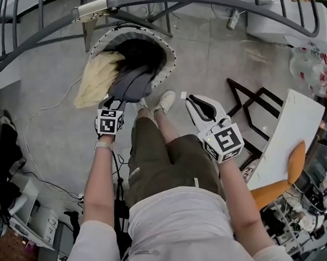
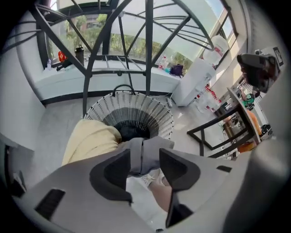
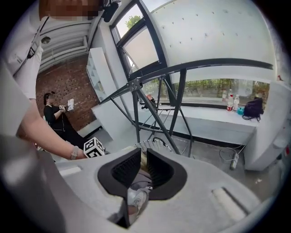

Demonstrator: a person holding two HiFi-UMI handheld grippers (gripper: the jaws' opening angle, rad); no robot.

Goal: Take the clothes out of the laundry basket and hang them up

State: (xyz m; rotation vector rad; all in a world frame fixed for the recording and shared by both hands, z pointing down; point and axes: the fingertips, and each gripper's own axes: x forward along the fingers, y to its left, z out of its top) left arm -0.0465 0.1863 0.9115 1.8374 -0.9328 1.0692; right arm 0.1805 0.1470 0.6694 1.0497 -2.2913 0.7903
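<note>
Grey garment [image 1: 132, 83] draped over laundry basket [image 1: 169, 58] rim, easy reach; left gripper [image 2: 143, 159] jaws spread around it, not yet clamped. Right gripper [image 3: 143, 167] clenched, empty, near basket.

No legible text, brands or numbers anywhere. Only black-and-white square marker codes, unreadable as characters, on left gripper [image 1: 118, 101] and right gripper [image 1: 192, 101].

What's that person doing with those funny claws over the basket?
A person is standing over a white laundry basket with a gripper in each hand. The left gripper is down at the basket, jaws open around a grey garment that hangs over the rim beside a pale yellow garment. The right gripper is shut and empty, held off to the side. No clothes show on the dark rack yet.
</note>
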